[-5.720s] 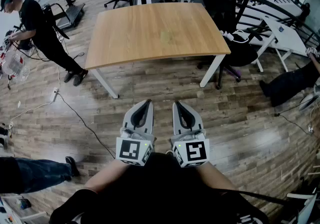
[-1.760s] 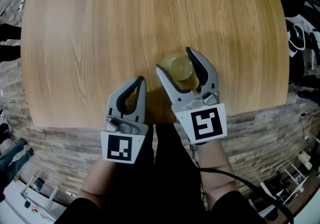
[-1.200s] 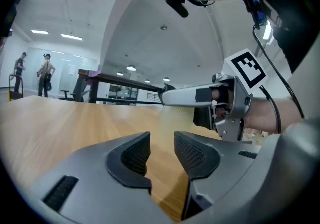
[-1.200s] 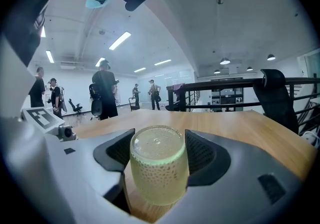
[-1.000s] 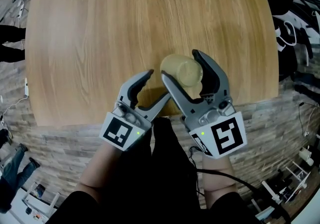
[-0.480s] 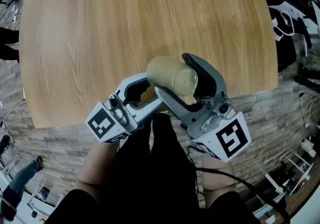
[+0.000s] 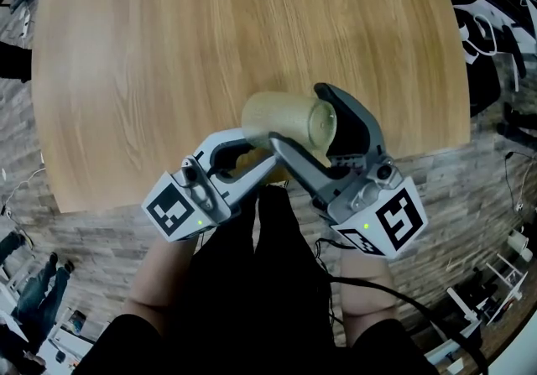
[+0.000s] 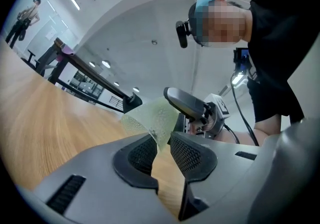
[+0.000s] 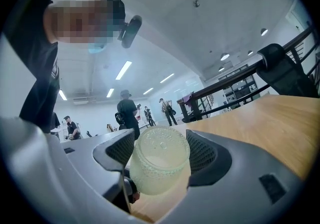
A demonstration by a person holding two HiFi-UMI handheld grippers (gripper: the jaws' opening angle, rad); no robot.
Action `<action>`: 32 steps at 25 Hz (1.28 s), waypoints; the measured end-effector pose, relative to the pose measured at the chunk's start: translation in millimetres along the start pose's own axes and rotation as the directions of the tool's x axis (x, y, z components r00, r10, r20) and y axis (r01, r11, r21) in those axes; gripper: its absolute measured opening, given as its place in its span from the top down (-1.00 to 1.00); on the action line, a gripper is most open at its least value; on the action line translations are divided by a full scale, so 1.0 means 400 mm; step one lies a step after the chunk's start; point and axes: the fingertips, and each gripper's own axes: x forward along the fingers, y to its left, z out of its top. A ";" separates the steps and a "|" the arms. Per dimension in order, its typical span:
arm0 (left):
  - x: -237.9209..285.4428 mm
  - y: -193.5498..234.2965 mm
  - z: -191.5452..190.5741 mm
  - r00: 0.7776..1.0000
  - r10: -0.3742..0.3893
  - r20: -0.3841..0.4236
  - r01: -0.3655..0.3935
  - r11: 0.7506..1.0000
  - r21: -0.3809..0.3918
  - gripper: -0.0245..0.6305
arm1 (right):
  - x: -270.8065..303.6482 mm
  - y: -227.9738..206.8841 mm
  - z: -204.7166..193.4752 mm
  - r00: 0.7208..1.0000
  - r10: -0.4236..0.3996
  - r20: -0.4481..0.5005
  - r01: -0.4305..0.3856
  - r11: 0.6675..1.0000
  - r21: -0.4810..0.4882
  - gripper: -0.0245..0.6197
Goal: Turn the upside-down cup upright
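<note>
- The cup (image 7: 270,117), pale yellow-green, translucent and pebbled, is off the table (image 7: 168,46) and lies on its side in the air, just right of centre in the head view.
- The right gripper (image 7: 299,117) is clamped on it, one jaw on each side of its wall.
- In the right gripper view the cup (image 9: 157,173) fills the gap between the two ribbed pads of the right gripper (image 9: 160,143). Its closed base faces the camera.
- Seen from the head, that base points to about 4 o'clock, towards the right gripper's body, and the mouth end to about 10 o'clock.
- The left gripper (image 7: 256,153) comes in from 7 o'clock, its tips at the cup's lower side beside the right gripper's lower jaw.
- In the left gripper view the jaws of the left gripper (image 8: 161,150) are drawn nearly together, with a thin edge of the cup (image 8: 150,118) wedged between the pads. One right-gripper jaw shows just beyond it at 1 o'clock.
- The table's near edge runs from 8 o'clock to 3 o'clock, passing under both grippers, so the cup hangs just inside it.
- Bare wood spreads from the cup towards 9, 12 and 2 o'clock.
- Plank floor (image 7: 75,239) shows past the near edge.
</note>
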 end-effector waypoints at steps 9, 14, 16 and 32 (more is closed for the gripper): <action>0.004 0.016 -0.028 0.993 0.081 -0.081 -0.075 0.994 0.079 0.83 | -0.006 -0.061 -0.034 0.996 -0.089 -0.023 0.089 0.996 0.020 -0.02; -0.003 0.049 -0.041 0.972 0.146 -0.186 -0.118 0.981 0.154 0.85 | -0.019 -0.070 -0.053 0.991 -0.105 -0.085 0.097 0.991 -0.094 -0.02; -0.005 0.055 -0.036 0.963 0.155 -0.219 -0.118 0.978 0.173 0.85 | -0.025 -0.067 -0.072 0.983 -0.110 -0.149 0.081 0.979 -0.189 -0.02; 0.014 0.013 -0.030 0.889 0.105 -0.446 0.013 0.967 0.253 0.85 | -0.040 -0.029 -0.212 0.771 -0.281 -0.572 -0.332 0.589 -0.737 -0.02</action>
